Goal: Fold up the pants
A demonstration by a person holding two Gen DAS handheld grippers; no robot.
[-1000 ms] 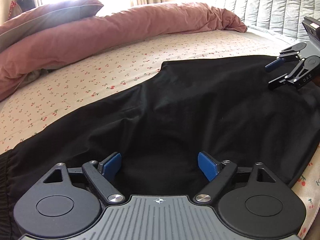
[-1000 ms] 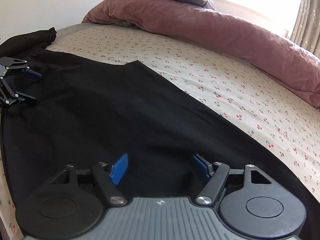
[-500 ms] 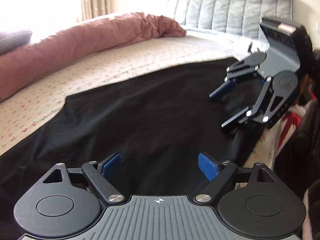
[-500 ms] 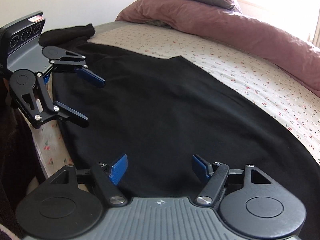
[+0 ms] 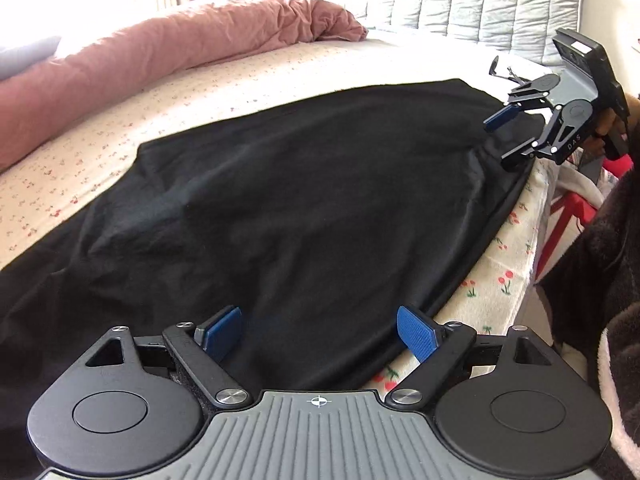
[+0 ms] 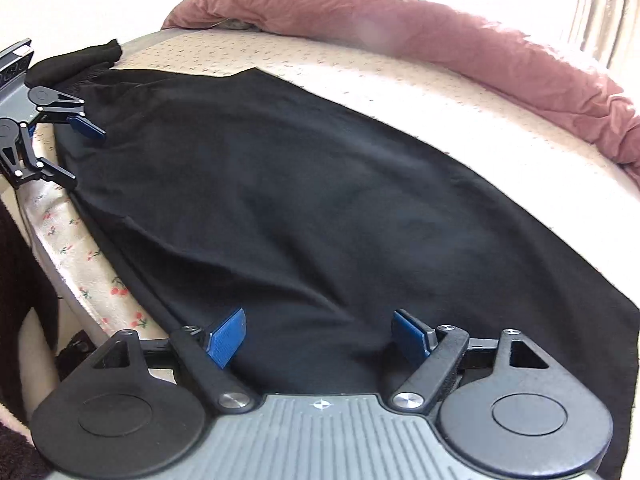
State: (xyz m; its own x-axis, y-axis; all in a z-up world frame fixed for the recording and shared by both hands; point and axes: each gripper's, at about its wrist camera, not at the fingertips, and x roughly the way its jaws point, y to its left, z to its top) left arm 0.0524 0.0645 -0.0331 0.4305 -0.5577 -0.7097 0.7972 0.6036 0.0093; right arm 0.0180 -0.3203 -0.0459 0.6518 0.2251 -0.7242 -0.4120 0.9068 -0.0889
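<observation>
Swinging apart along the bed (image 5: 496, 264) edge, my left tool (image 5: 320, 334) and right tool (image 6: 320, 336) reached opposite ends of the pants (image 5: 304, 200). Both stayed spread, pinching nothing. I judged the near edge ready to grab for folding.

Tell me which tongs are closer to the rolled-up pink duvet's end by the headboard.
Right. The right tongs hang open over the black pants' far end, the end toward the pink duvet's tip; the left tongs sit open at the opposite end.
</observation>
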